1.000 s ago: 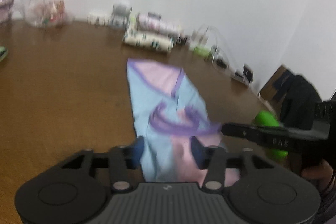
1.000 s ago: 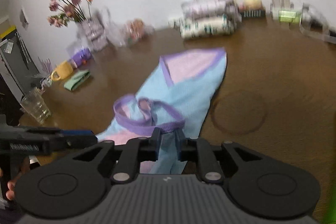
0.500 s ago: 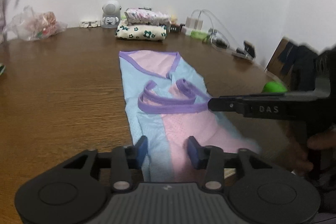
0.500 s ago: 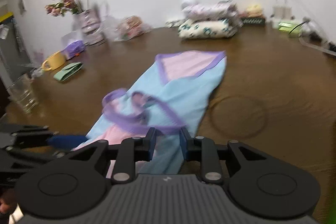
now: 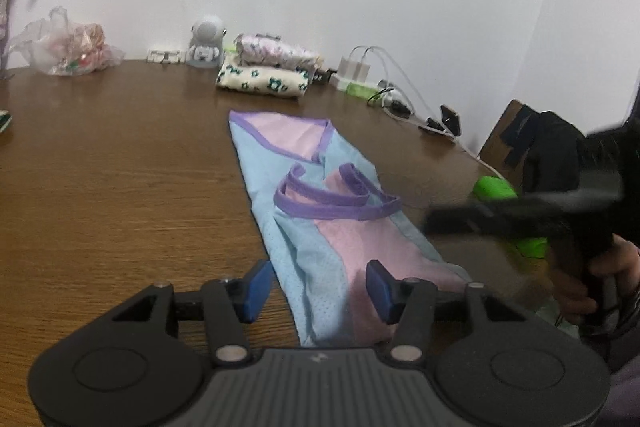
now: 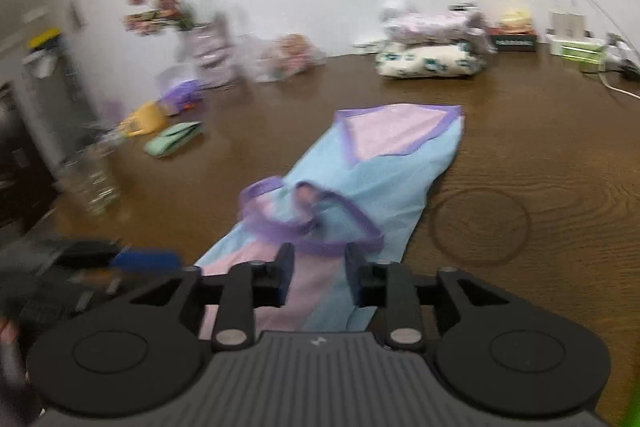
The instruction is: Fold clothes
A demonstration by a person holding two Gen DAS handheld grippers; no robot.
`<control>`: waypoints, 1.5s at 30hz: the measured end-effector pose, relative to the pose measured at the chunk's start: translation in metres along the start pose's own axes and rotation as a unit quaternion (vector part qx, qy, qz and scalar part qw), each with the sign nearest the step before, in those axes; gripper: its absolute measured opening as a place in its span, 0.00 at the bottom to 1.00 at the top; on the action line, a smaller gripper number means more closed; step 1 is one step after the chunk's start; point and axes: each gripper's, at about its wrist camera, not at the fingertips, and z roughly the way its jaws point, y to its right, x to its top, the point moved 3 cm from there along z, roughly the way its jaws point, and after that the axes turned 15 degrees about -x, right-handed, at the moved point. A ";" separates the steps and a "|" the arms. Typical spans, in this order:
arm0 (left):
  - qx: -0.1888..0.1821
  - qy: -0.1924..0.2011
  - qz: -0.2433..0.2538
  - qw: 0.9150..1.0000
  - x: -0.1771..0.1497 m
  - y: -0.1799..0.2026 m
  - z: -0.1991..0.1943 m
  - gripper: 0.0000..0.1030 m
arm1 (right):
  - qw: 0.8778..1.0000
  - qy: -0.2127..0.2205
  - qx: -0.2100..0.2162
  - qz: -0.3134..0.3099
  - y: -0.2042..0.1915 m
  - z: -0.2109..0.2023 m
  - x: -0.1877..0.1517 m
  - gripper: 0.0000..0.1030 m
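A light blue and pink garment (image 5: 320,235) with purple trim lies lengthwise on the brown table (image 5: 120,195), its purple straps (image 5: 332,207) bunched near the middle. My left gripper (image 5: 320,289) is open, and the garment's near end lies between its blue pads (image 5: 258,287) untouched. My right gripper (image 6: 318,267) hovers over the near part of the garment (image 6: 384,183), just short of the straps (image 6: 316,231). Its jaws are opening, with cloth lying below the gap and not pinched. In the left wrist view the right gripper (image 5: 440,223) is a blur at the garment's right edge.
Folded clothes (image 5: 264,75) are stacked at the back by the wall, beside a small white robot toy (image 5: 206,41) and chargers with cables (image 5: 380,87). A flower vase (image 6: 208,47), a yellow cup (image 6: 146,117), a green pouch (image 6: 174,143) and a glass (image 6: 94,183) stand left.
The right gripper's jaws have spread and let go of the purple strap, then drawn back from it. The garment has settled flat. The left gripper has shifted closer over the near end.
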 end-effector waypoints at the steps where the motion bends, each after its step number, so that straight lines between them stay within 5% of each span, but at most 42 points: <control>1: -0.007 0.006 0.006 1.000 0.000 0.002 -0.002 0.47 | 1.000 -0.005 0.022 -0.007 0.002 -0.009 -0.006 0.44; 3: -0.030 0.013 0.016 0.999 -0.002 0.008 -0.003 0.42 | 0.998 -0.012 0.056 0.000 0.005 -0.020 -0.020 0.46; 6: -0.034 -0.007 0.024 0.999 -0.007 0.011 0.009 0.36 | 0.998 -0.022 0.049 0.022 0.008 -0.019 -0.031 0.45; 8: -0.024 -0.023 0.023 0.999 -0.012 0.011 0.017 0.28 | 0.998 -0.032 0.046 0.037 0.009 -0.015 -0.036 0.29; 9: -0.021 -0.026 0.024 0.999 -0.014 0.010 0.019 0.29 | 0.997 -0.040 0.048 0.044 0.010 -0.012 -0.038 0.08; 10: -0.016 -0.029 0.025 0.999 -0.016 0.009 0.019 0.30 | 0.996 -0.048 0.051 0.051 0.010 -0.009 -0.040 0.02; 17: -0.028 -0.004 0.009 1.000 -0.025 0.000 0.008 0.35 | 0.999 -0.026 0.028 0.012 0.000 -0.034 -0.043 0.06; 21: -0.064 0.012 0.025 0.998 -0.031 0.002 -0.004 0.42 | 0.999 0.006 0.024 -0.025 -0.013 -0.046 -0.042 0.43; 24: -0.064 0.003 0.034 0.997 -0.036 0.003 0.001 0.39 | 0.999 0.000 0.017 -0.040 -0.015 -0.039 -0.050 0.41; 29: -0.057 0.009 0.051 0.997 -0.041 0.002 0.000 0.20 | 0.998 0.012 0.007 -0.055 -0.015 -0.037 -0.059 0.34; 31: -0.058 0.012 0.053 0.997 -0.042 -0.001 -0.001 0.14 | 0.998 0.015 0.004 -0.064 -0.015 -0.038 -0.061 0.14; 33: -0.060 0.015 0.050 0.997 -0.043 -0.003 -0.002 0.14 | 0.998 0.014 0.004 -0.066 -0.012 -0.039 -0.063 0.06; 36: -0.058 0.016 0.045 0.997 -0.043 -0.001 -0.003 0.17 | 0.998 0.012 0.005 -0.065 -0.010 -0.041 -0.064 0.06; 38: -0.063 0.015 0.053 0.997 -0.044 0.001 -0.005 0.31 | 0.998 0.015 0.000 -0.064 -0.008 -0.042 -0.063 0.07; 40: -0.059 0.014 0.075 0.995 -0.046 0.006 -0.003 0.34 | 0.998 0.021 -0.001 -0.057 -0.005 -0.043 -0.061 0.11; 43: -0.050 0.010 0.096 0.994 -0.047 0.009 0.000 0.31 | 0.998 0.031 0.002 -0.059 -0.008 -0.042 -0.059 0.13; 45: -0.047 0.007 0.094 0.994 -0.045 0.007 0.001 0.14 | 0.998 0.031 0.003 -0.060 -0.011 -0.037 -0.058 0.13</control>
